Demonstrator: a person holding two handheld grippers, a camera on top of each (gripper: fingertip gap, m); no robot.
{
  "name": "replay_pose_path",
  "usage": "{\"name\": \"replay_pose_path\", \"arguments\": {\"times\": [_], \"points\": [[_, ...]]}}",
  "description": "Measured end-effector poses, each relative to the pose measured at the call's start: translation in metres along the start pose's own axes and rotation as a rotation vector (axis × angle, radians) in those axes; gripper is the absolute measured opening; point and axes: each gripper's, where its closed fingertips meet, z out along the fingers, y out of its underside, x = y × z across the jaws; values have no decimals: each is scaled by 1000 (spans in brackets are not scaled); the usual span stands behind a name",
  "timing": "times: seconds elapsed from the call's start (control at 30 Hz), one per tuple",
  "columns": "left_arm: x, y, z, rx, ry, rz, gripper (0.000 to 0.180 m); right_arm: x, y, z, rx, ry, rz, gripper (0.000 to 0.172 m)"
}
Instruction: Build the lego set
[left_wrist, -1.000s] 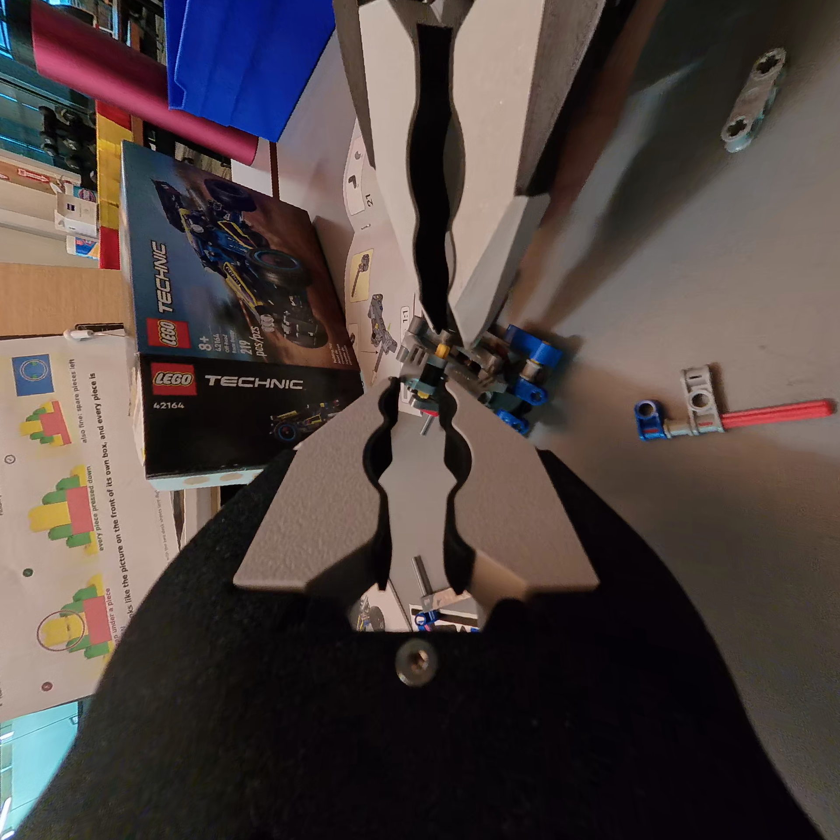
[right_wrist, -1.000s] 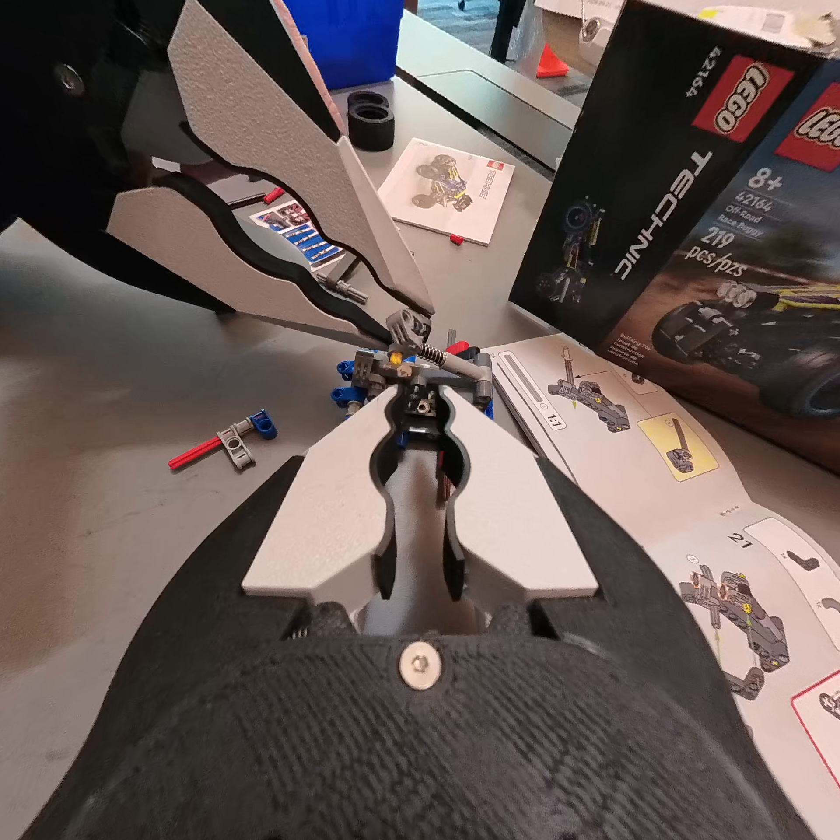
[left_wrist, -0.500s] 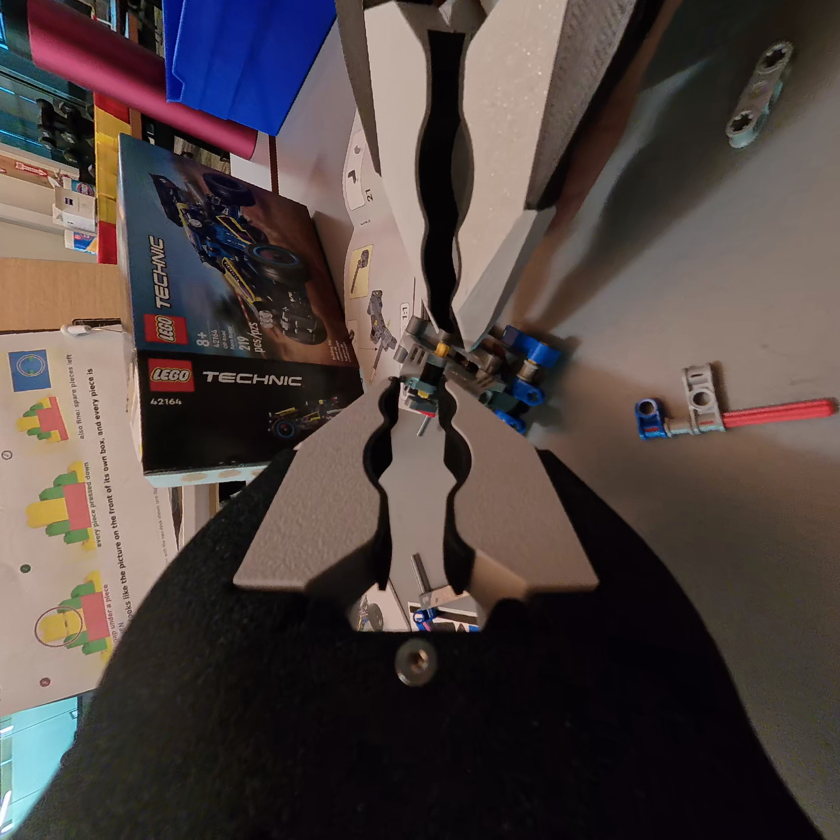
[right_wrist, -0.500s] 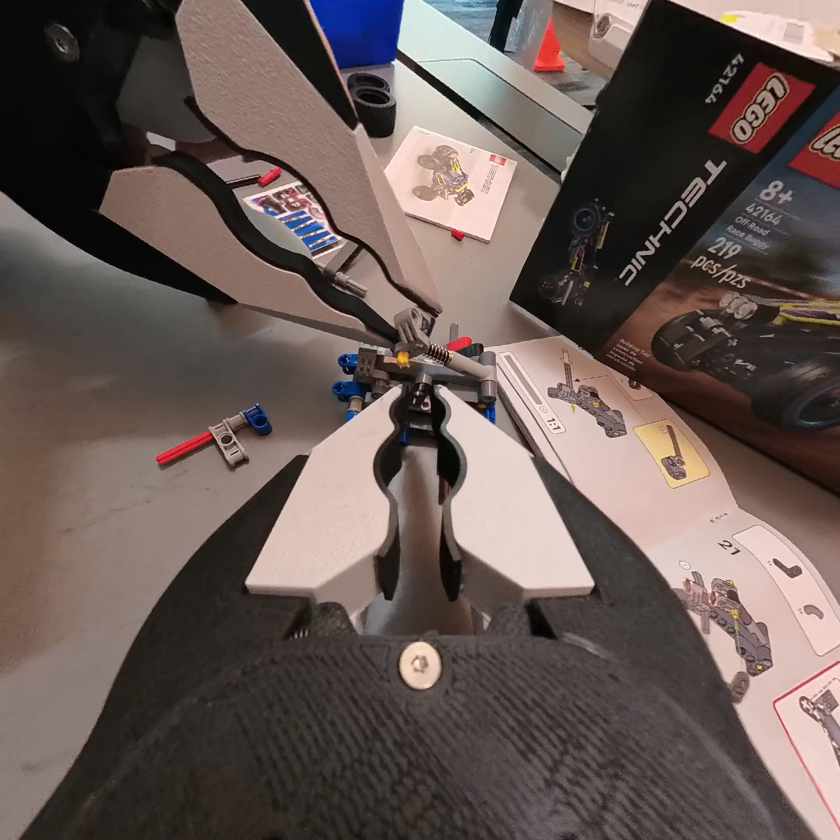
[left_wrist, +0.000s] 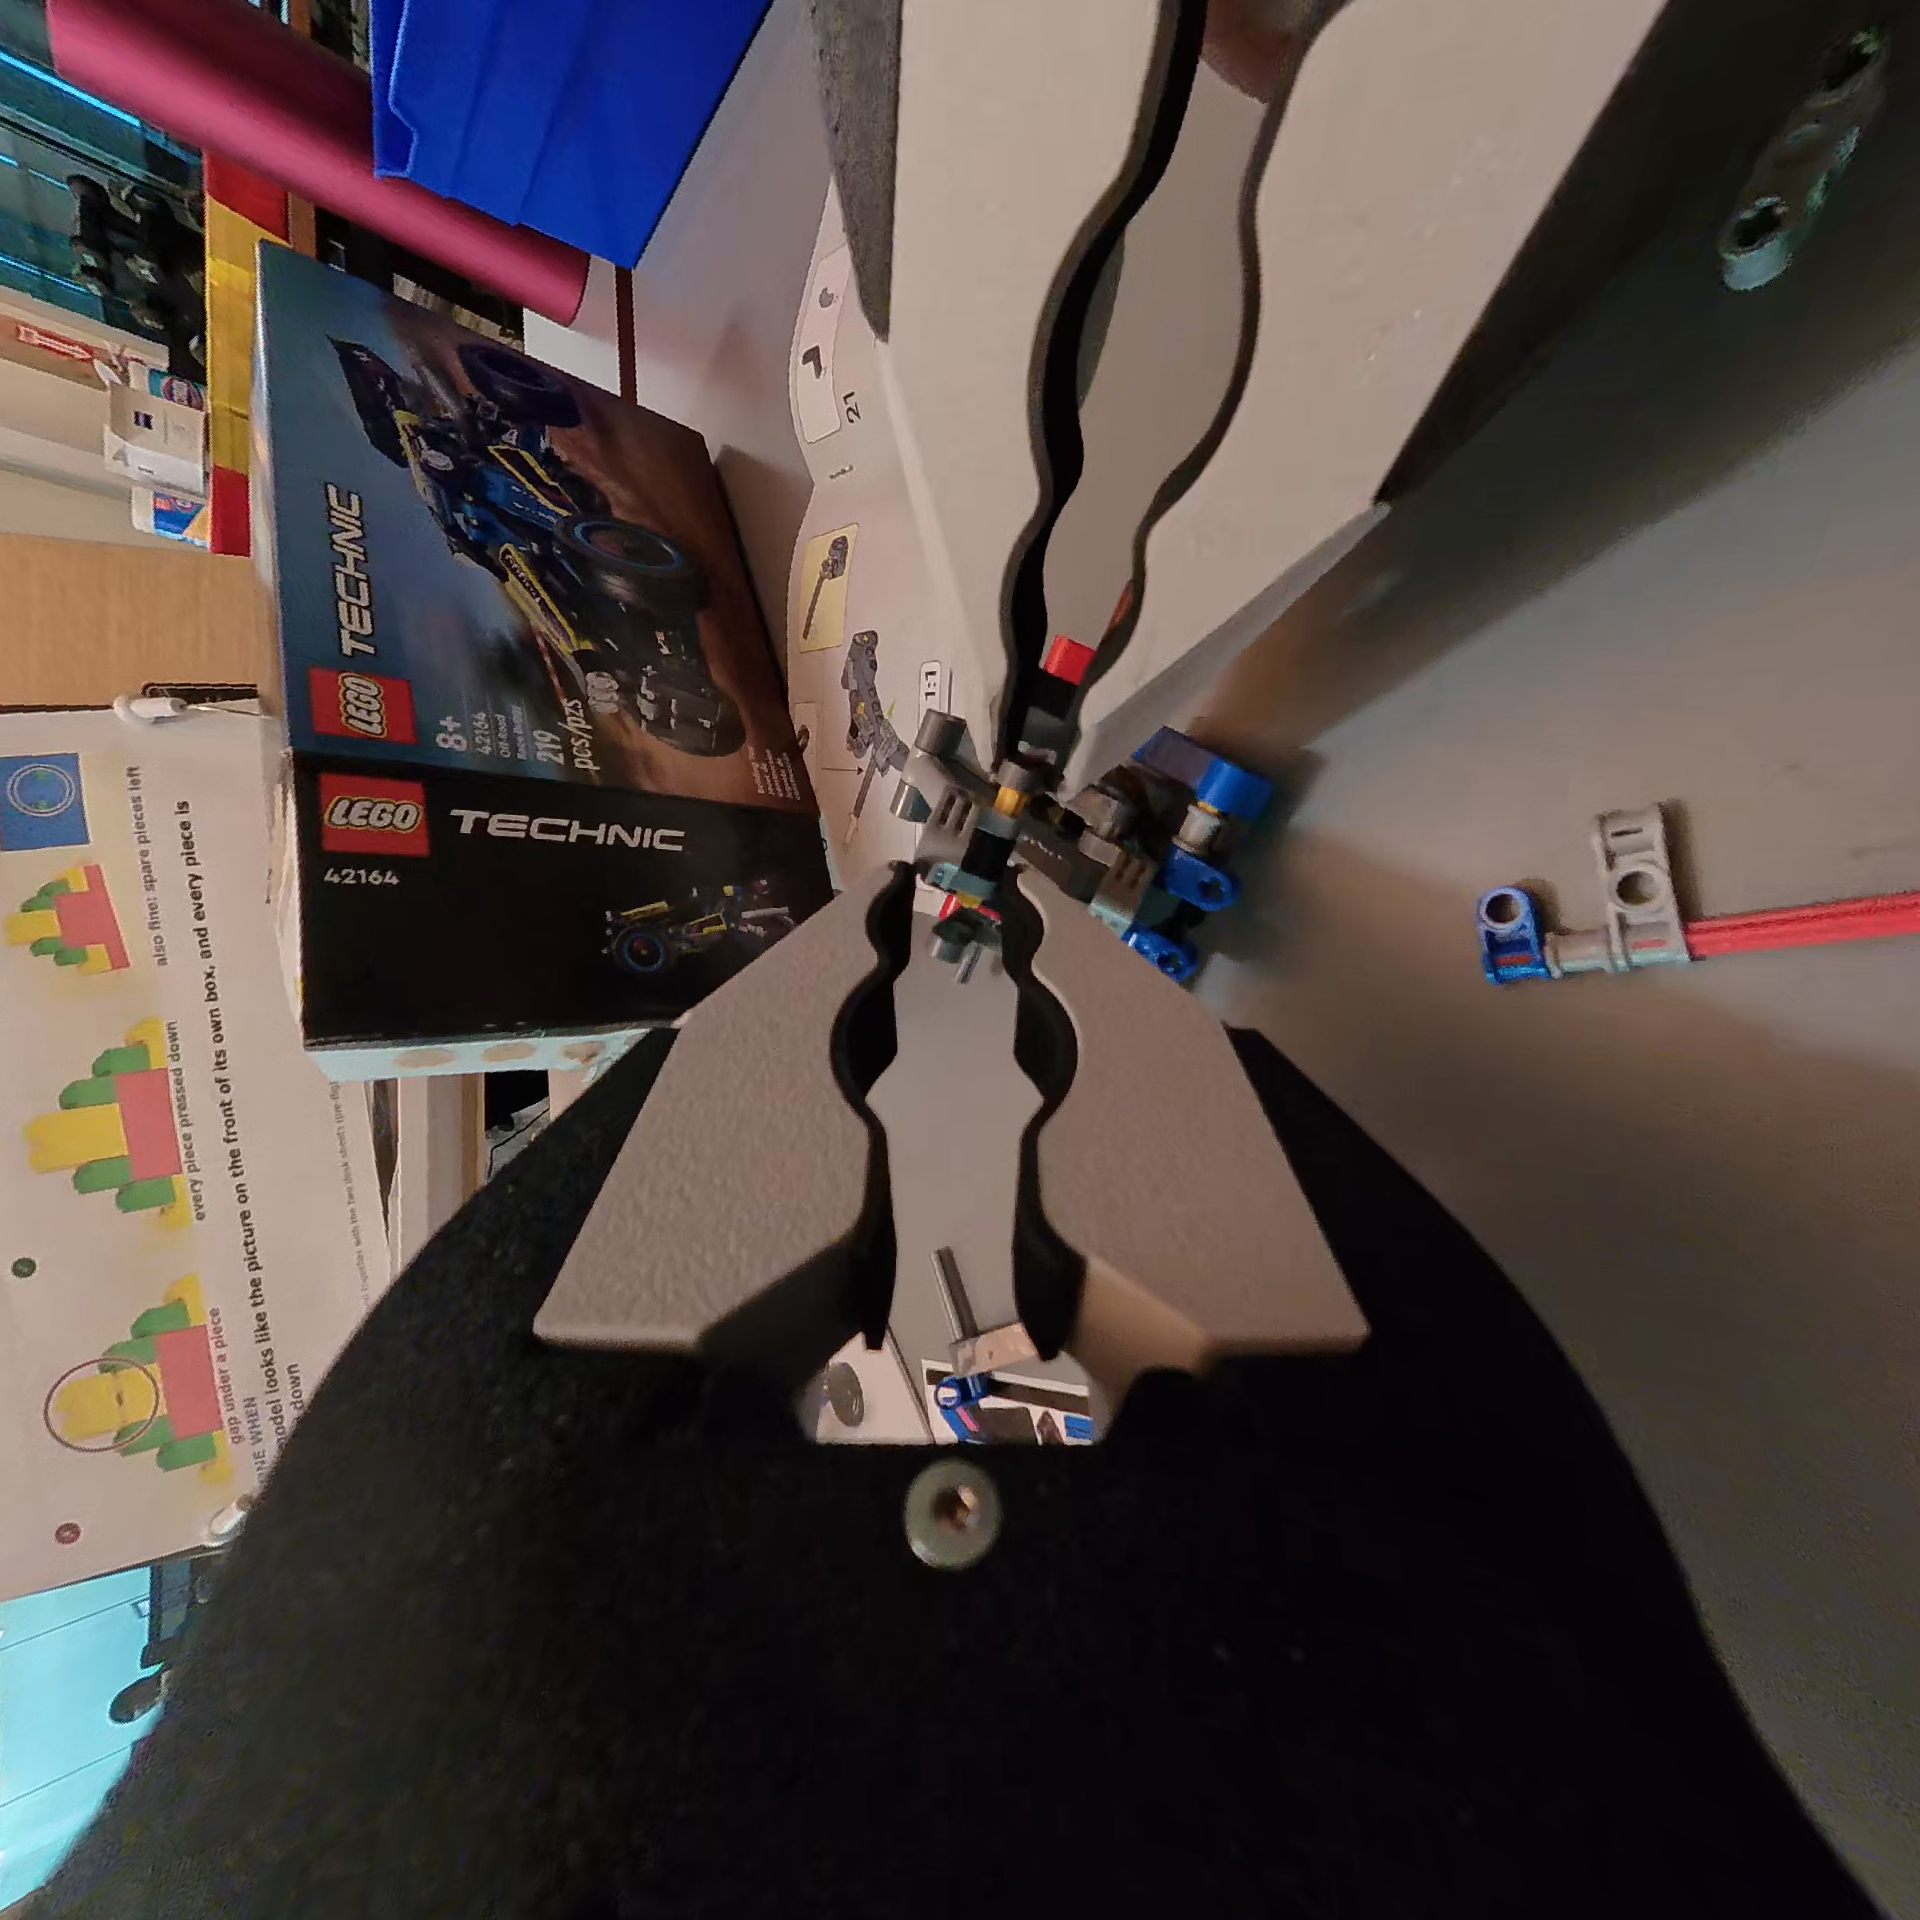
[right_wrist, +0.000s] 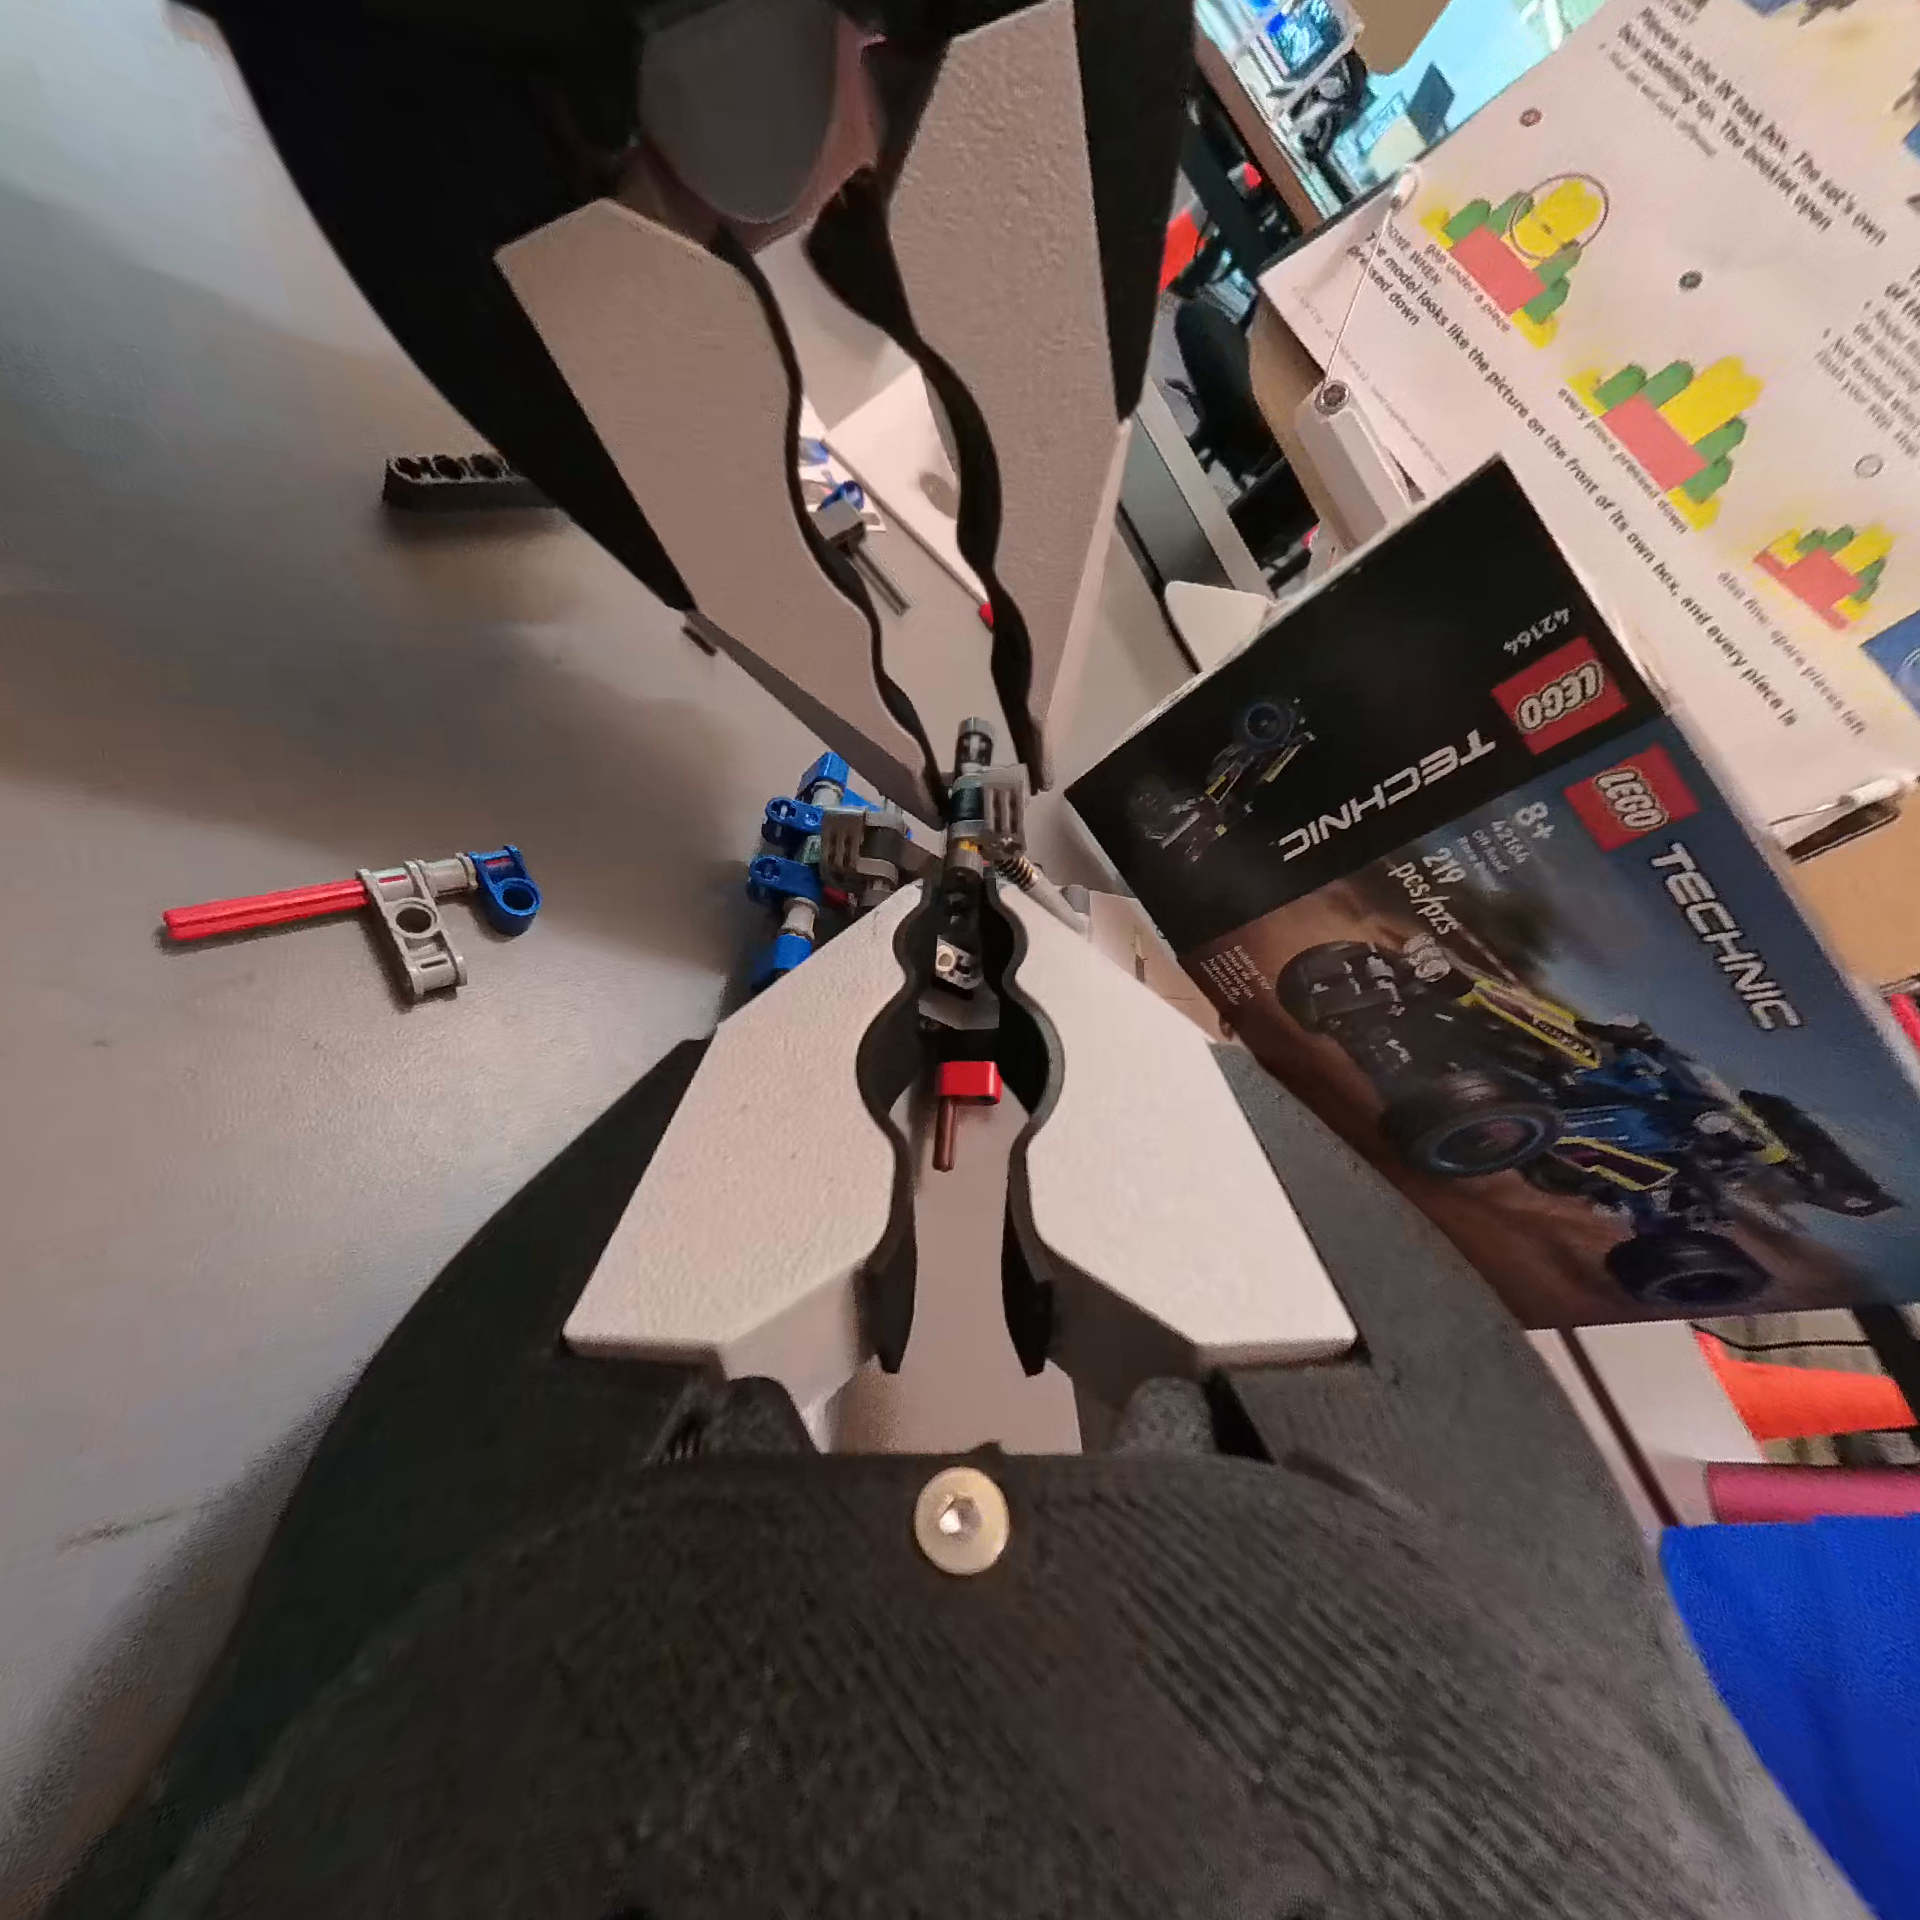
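The grey table (right_wrist: 260, 1195) carries everything, and the two grippers meet tip to tip above its middle. Beside the tips, on the left gripper's left and the right gripper's right, stands the kit box (left_wrist: 499, 665), with an open instruction booklet (left_wrist: 842, 540) lying between it and the jaws.

Between the two sets of tips sits the model (left_wrist: 1049, 831), a small grey, black and blue assembly of beams and pins. As far as the pictures show, it is only partly built: a short frame with blue connectors on one side and a spring strut across it, nothing like the car on the box, and loose parts lie around.

The right gripper (right_wrist: 961, 894) has its jaws drawn close on the model's dark spine; a black beam with a red bush runs back along the slot between its fingers (right_wrist: 1091, 1039), which pinch it at the tips. The left gripper (left_wrist: 961, 899) comes in from the opposite end, jaws narrowly parted and closed on the grey end piece of the same model, a small pin sticking back into its slot.

Well off to the side of both grippers lies a red axle (right_wrist: 265, 907) with grey and blue connectors on it. A grey link (left_wrist: 1808, 177) lies farther off still.
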Motion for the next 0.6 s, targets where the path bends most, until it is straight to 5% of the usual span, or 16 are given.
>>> {"name": "replay_pose_path", "arguments": {"times": [0.6], "points": [[0,2,0,40,12,-42,12,4,1,4,-7,63,-118,5]]}}
